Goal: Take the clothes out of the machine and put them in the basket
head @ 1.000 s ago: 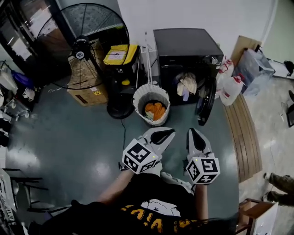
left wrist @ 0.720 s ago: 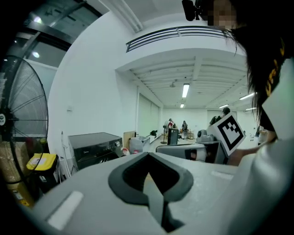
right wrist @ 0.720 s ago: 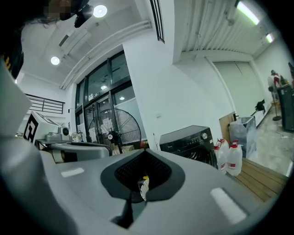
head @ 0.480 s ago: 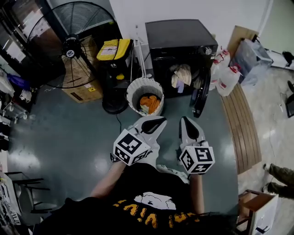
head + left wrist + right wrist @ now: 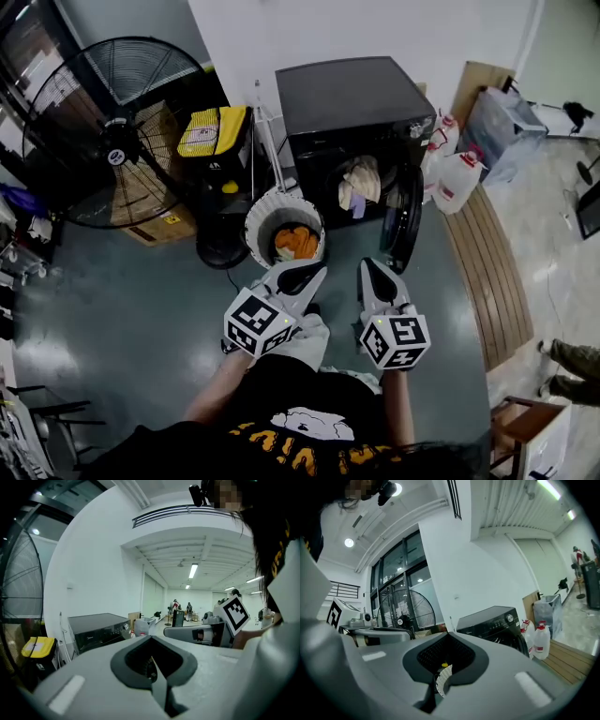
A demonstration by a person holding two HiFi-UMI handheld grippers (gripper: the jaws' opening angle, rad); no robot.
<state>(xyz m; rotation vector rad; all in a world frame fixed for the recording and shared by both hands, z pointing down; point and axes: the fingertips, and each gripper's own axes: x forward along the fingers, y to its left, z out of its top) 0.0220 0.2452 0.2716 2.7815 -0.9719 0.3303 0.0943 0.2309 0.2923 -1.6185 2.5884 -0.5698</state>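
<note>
The black washing machine (image 5: 352, 98) stands against the wall with its round door (image 5: 403, 220) swung open to the right. Pale clothes (image 5: 359, 183) hang out of its opening. A white round basket (image 5: 255, 217) sits on the floor left of the door, with orange clothes (image 5: 297, 242) inside. My left gripper (image 5: 307, 274) is shut and empty, just on the near side of the basket. My right gripper (image 5: 368, 270) is also shut and empty, near the bottom of the door. The machine (image 5: 96, 627) shows past the left gripper (image 5: 151, 641), and the machine (image 5: 494, 619) past the right gripper (image 5: 447, 639).
A large floor fan (image 5: 112, 150) stands at the left, with a cardboard box (image 5: 155, 211) behind it. A black bin with a yellow lid (image 5: 211, 131) is next to the machine. White jugs (image 5: 457, 178) and wooden boards (image 5: 487, 272) lie right of the door.
The view has shifted so the machine and basket sit further left and lower in the frame. Both grippers stay shut side by side in front of the body.
</note>
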